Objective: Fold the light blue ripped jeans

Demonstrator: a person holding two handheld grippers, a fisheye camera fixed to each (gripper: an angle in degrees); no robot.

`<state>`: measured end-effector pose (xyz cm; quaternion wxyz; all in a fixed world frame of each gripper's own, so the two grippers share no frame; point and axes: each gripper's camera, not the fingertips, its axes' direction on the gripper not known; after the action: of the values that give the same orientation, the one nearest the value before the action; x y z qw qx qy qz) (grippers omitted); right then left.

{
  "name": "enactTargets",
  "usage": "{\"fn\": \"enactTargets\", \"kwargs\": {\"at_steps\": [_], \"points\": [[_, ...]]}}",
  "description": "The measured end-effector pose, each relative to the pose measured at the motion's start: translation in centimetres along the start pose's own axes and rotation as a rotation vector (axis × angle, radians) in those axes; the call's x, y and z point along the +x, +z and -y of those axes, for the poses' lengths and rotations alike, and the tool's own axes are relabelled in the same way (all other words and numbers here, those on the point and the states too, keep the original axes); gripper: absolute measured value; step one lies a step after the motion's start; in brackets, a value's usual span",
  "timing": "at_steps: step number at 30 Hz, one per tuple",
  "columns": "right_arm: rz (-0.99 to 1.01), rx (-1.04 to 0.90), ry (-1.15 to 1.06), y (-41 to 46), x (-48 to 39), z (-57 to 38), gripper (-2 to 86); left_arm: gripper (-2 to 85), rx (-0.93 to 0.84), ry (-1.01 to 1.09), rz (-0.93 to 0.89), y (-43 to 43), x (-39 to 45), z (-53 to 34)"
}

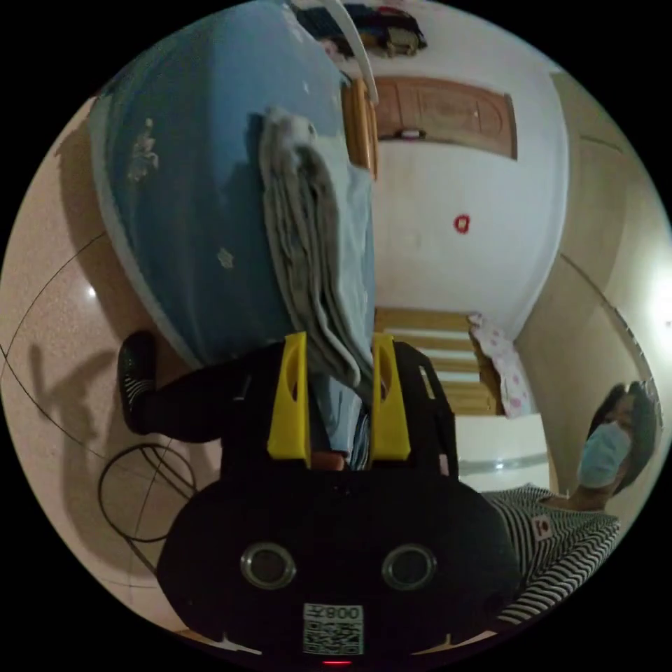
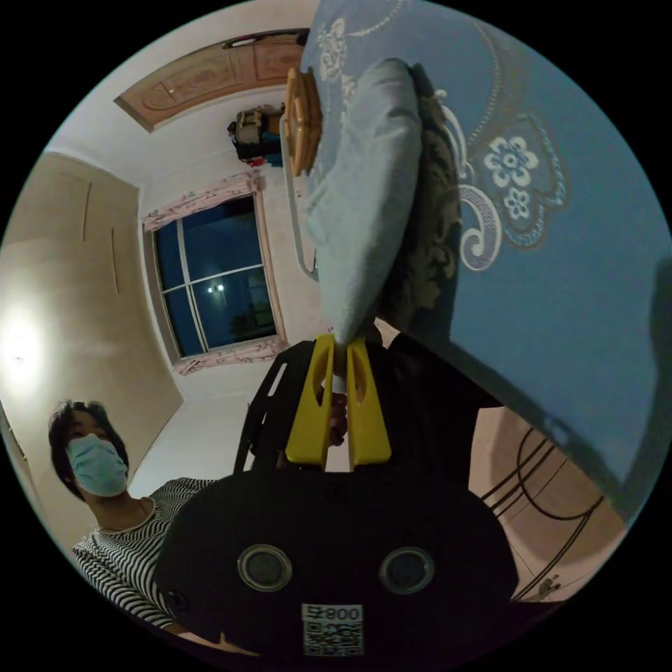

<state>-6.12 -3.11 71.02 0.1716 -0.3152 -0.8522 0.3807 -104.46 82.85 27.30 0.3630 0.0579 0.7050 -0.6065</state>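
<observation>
The light blue jeans (image 1: 315, 238) are folded into several layers and held edge-on over the blue bedspread (image 1: 189, 196). My left gripper (image 1: 339, 350) has its yellow jaws on either side of the thick folded edge, pressing on it. In the right gripper view the jeans (image 2: 364, 203) hang as a smooth folded panel in front of the patterned bedspread (image 2: 560, 280). My right gripper (image 2: 339, 344) has its yellow jaws nearly together, pinching the lower corner of the denim.
A person in a striped top (image 1: 560, 539) and a mask stands close by, seen again in the right gripper view (image 2: 119, 553). A wooden headboard (image 1: 358, 126), a door (image 1: 448, 115), a window (image 2: 210, 273), a floor cable (image 1: 140, 490) and a foot (image 1: 136, 371) surround the bed.
</observation>
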Motion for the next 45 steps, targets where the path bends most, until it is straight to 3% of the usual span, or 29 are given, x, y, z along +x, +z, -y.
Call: {"fn": "enactTargets", "kwargs": {"at_steps": [5, 19, 28, 34, 45], "points": [[0.059, 0.015, -0.016, 0.7, -3.3, -3.2, 2.2, 16.0, 0.174, -0.132, -0.149, 0.6, -5.2, 3.9], [0.107, 0.012, -0.095, 3.5, -13.2, -14.4, 1.7, 15.0, 0.246, -0.139, -0.204, 10.5, -11.8, 8.6], [0.111, 0.018, -0.082, 3.9, -16.7, -25.4, 1.4, 8.3, 0.18, -0.063, -0.071, 20.4, -15.0, 9.6], [0.139, 0.037, -0.093, 2.3, -19.9, -34.6, 1.2, 7.8, 0.164, 0.067, -0.093, 28.3, -15.5, 7.5], [0.271, 0.141, -0.2, -3.2, -27.8, -56.5, 0.8, 7.4, -0.054, 0.299, -0.12, 47.8, -17.3, 2.0]]}}
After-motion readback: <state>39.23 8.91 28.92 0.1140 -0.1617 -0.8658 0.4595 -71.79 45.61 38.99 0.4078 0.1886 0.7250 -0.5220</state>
